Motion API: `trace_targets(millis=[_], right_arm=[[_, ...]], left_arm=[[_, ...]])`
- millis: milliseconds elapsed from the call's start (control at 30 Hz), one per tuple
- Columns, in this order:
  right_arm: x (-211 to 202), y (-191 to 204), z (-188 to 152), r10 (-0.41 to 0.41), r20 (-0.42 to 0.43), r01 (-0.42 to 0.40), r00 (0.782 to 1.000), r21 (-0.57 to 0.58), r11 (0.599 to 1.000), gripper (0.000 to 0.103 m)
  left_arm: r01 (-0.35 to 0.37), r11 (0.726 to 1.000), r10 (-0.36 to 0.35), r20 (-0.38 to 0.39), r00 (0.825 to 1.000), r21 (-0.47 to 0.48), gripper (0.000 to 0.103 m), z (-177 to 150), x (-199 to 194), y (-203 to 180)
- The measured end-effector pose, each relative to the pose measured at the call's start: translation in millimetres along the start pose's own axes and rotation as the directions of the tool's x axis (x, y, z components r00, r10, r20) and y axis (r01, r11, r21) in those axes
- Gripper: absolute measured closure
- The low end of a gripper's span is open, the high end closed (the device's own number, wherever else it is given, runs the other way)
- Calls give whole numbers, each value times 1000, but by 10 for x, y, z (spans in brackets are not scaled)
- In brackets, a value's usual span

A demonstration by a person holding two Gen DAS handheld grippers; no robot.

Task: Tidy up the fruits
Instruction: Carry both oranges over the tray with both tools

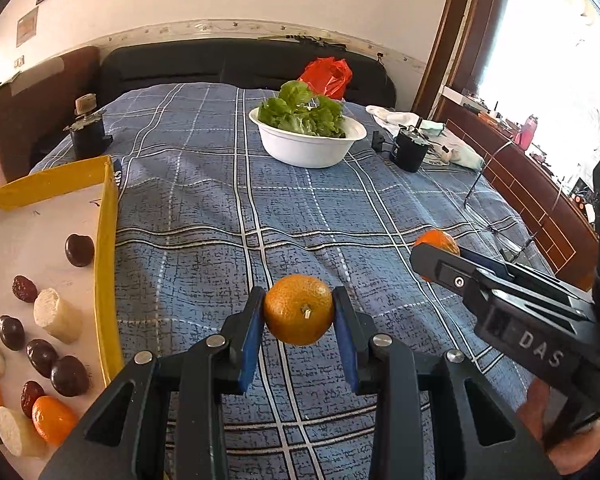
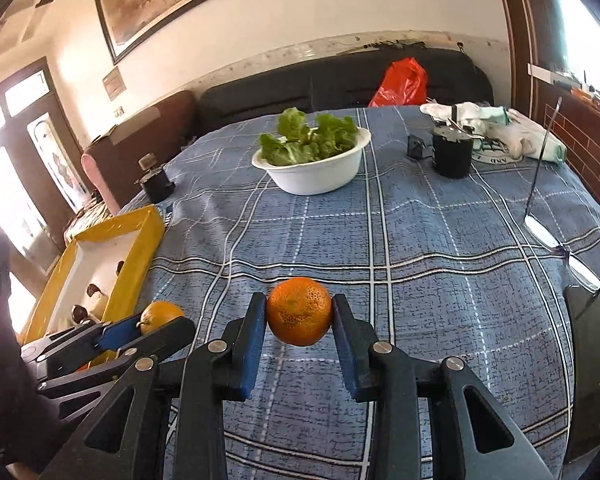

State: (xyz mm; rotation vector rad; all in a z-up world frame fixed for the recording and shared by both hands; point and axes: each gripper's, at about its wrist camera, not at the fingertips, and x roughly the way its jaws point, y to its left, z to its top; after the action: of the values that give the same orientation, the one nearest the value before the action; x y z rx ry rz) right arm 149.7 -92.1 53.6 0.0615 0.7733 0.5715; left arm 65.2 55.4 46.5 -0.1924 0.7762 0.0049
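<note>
Looking through the left wrist view first: left gripper (image 1: 299, 309) has its jaws closed on a mandarin (image 1: 299, 309), blue pads pressed to both sides, stem end facing the camera. The fruit is held up off the blue plaid cloth (image 1: 204, 216) that covers the surface. At far left sits a yellow-rimmed tray (image 1: 107, 248) with a white floor; on it lie dark round fruits, red dates, white cut pieces and two more orange fruits. At right, the right gripper (image 1: 440, 254) reaches in from the side, jaws clamped on a second mandarin (image 1: 438, 240), only partly visible behind the jaw. Farther off, a white bowl (image 1: 306, 148) of green lettuce (image 1: 300, 114) stands near the middle of the cloth; a red plastic bag (image 1: 327, 76) lies behind it.

Right wrist view: right gripper (image 2: 299, 311), jaws narrowed onto its mandarin (image 2: 299, 311), pads touching both sides, fruit clear of the cloth (image 2: 420, 240). At lower left, the left gripper (image 2: 156, 322) holds its mandarin (image 2: 162, 314) just beside the near right corner of the tray (image 2: 140, 256). Bowl (image 2: 320, 176) with lettuce (image 2: 308, 140) at far centre.
</note>
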Motion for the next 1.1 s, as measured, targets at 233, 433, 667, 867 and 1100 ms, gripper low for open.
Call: trace_targets(millis=[233, 433, 667, 867, 1100], right_arm=[[-33, -59, 6, 5, 2, -5, 1000, 12, 1000, 67], [-33, 8, -4, 10, 0, -10, 1000, -8, 1000, 67], [-22, 53, -10, 17, 0, -17, 1000, -18, 1000, 67], [14, 23, -13, 14, -9, -14, 1000, -11, 1000, 67], [0, 38, -13, 17, -7, -17, 1000, -16, 1000, 67]], left_arm=[[-46, 999, 46, 37, 998, 17, 71, -9, -41, -29], [-87, 995, 84, 80, 993, 41, 71, -6, -94, -58], [-135, 989, 126, 134, 983, 60, 71, -3, -160, -73], [-164, 985, 153, 170, 974, 54, 71, 6, -220, -54], [-169, 984, 157, 181, 971, 56, 71, 9, -239, -55]])
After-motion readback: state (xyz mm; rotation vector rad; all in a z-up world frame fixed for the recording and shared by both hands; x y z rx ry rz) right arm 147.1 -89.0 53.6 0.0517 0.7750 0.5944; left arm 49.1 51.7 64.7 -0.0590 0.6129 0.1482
